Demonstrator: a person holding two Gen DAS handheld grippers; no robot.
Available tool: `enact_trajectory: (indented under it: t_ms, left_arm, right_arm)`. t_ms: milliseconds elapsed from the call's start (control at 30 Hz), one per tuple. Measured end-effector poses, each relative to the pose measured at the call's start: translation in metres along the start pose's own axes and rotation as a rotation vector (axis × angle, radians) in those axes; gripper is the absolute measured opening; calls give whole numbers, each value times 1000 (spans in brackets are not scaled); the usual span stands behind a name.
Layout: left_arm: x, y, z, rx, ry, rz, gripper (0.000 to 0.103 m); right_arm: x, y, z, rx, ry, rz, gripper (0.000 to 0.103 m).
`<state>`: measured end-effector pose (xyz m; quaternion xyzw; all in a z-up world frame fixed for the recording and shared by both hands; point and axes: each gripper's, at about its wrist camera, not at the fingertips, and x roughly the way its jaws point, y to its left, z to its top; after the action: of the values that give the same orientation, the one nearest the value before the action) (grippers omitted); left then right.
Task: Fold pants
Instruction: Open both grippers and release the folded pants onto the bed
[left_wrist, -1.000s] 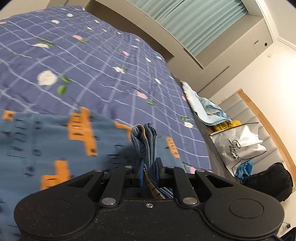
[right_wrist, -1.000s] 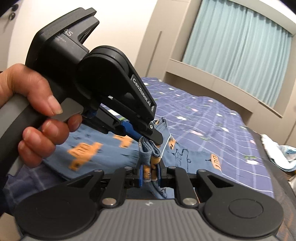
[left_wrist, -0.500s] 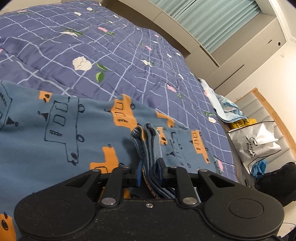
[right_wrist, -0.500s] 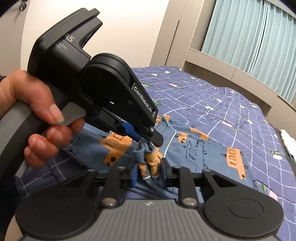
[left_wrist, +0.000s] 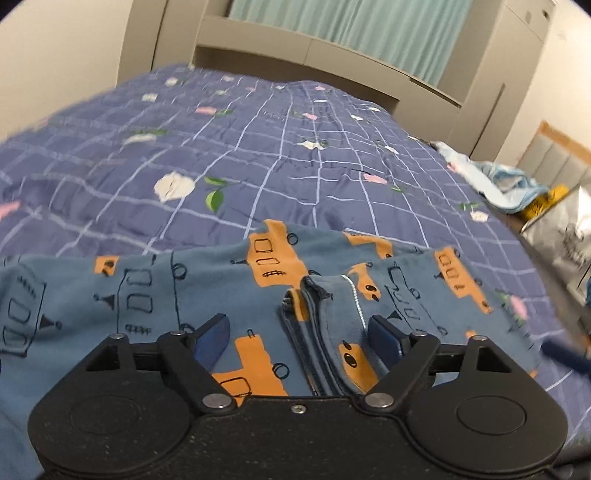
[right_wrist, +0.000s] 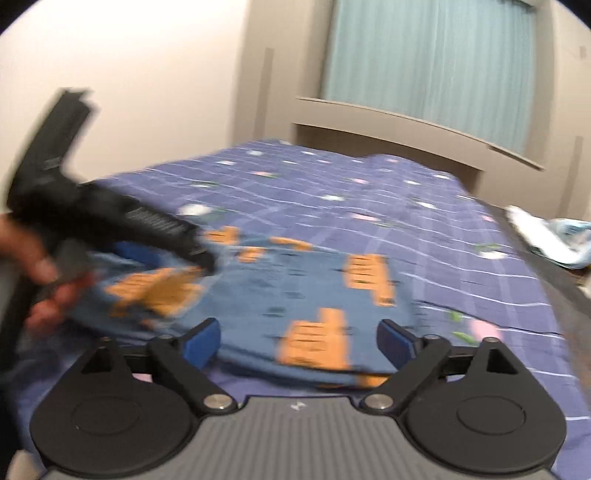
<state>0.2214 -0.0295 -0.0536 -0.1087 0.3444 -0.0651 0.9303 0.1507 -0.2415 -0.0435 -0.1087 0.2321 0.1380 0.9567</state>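
Observation:
The blue pants (left_wrist: 155, 295) with orange vehicle prints lie folded on the purple checked bedspread (left_wrist: 258, 147). My left gripper (left_wrist: 301, 334) is open just above them, its blue pads on either side of the bunched cuff edges (left_wrist: 314, 314), not gripping. My right gripper (right_wrist: 299, 341) is open too, over the near edge of the pants (right_wrist: 295, 295). The left gripper (right_wrist: 110, 225) shows blurred at the left of the right wrist view, held by a hand.
A light blue cloth pile (left_wrist: 498, 177) lies at the bed's right edge, with a white plastic bag (left_wrist: 565, 240) beside it. The headboard (left_wrist: 295, 51) and curtains stand at the far end.
Both grippers have opened and let go of the pant cuffs. The pants have dropped flat onto the bed. Both grippers are drawing back, the right view blurred by motion.

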Motion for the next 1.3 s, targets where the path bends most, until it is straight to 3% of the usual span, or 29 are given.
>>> enact_trajectory:
  t_ms: [267, 467, 667, 833, 1033, 1200, 1300]
  left_arm:
    - [11, -2, 3, 16, -13, 41, 96]
    - [27, -2, 17, -4, -17, 90, 99]
    - [22, 2, 14, -7, -15, 91, 99]
    - [3, 5, 3, -17, -5, 82, 101]
    - [-32, 13, -22, 1, -31, 88, 102]
    - [-71, 20, -42, 43, -81, 117, 102]
    - [-102, 27, -45, 32, -156, 135, 102]
  right_arm:
    - [54, -40, 5, -3, 78, -179, 102]
    - [97, -53, 23, -41, 87, -217, 102]
    - [129, -66, 40, -63, 100, -273, 102]
    - [109, -69, 22, -41, 121, -284, 103]
    - [54, -55, -11, 26, 97, -281, 103]
    - [23, -31, -22, 17, 81, -297, 103]
    - [13, -15, -21, 4, 57, -300, 103]
